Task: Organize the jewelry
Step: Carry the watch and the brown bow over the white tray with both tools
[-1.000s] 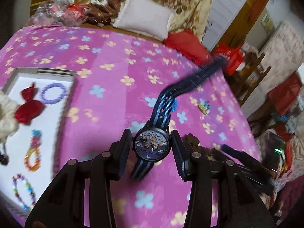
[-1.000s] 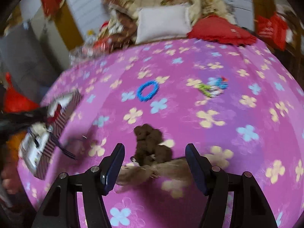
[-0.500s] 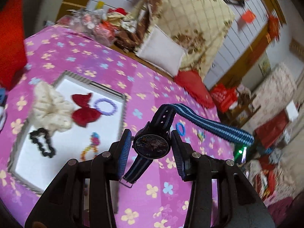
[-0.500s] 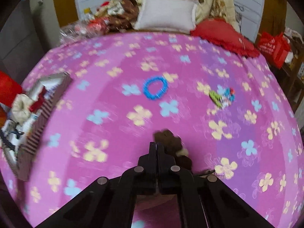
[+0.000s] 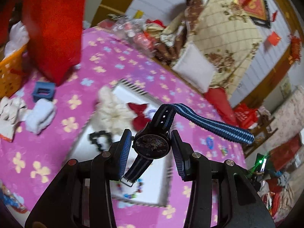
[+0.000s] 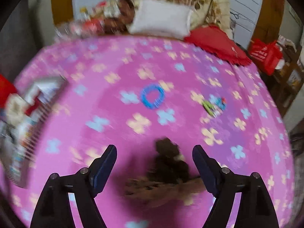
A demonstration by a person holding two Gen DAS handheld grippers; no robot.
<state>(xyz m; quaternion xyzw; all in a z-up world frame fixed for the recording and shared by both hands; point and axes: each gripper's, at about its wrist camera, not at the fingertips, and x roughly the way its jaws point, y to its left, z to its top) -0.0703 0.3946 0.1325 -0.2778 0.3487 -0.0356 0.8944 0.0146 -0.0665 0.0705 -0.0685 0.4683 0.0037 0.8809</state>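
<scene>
Jewelry lies in two places on the pink flowered bedspread point(image 6: 117, 136): some gathered in a white tray point(image 5: 157, 188), some loose on the cloth. A dark wristwatch point(image 5: 151, 146) is clamped by its case between the pads of the left gripper point(image 5: 151, 148), held in the air above the tray; its blue-striped strap point(image 5: 209, 125) arcs up and out to the right, and the short buckle end hangs below the jaws. In the tray under it are a cream scrunchie point(image 5: 112, 110), a red bow point(image 5: 139, 115), a black chain-like piece point(image 5: 98, 139) and a string of coloured beads point(image 5: 133, 193), all softened by blur. The right gripper point(image 6: 154, 168) has its jaws opening wide above a dark brown fuzzy hair tie point(image 6: 169, 161), which lies on the bedspread between the fingers with neither pad touching it. Beyond it on the cloth lie a blue ring bracelet point(image 6: 152, 96) and, further right, a small multicoloured trinket point(image 6: 214, 104). A white pillow point(image 6: 161, 19) and a red cloth point(image 6: 216, 43) sit at the far edge of the bed, and the tray shows at the left border of the right wrist view.
</scene>
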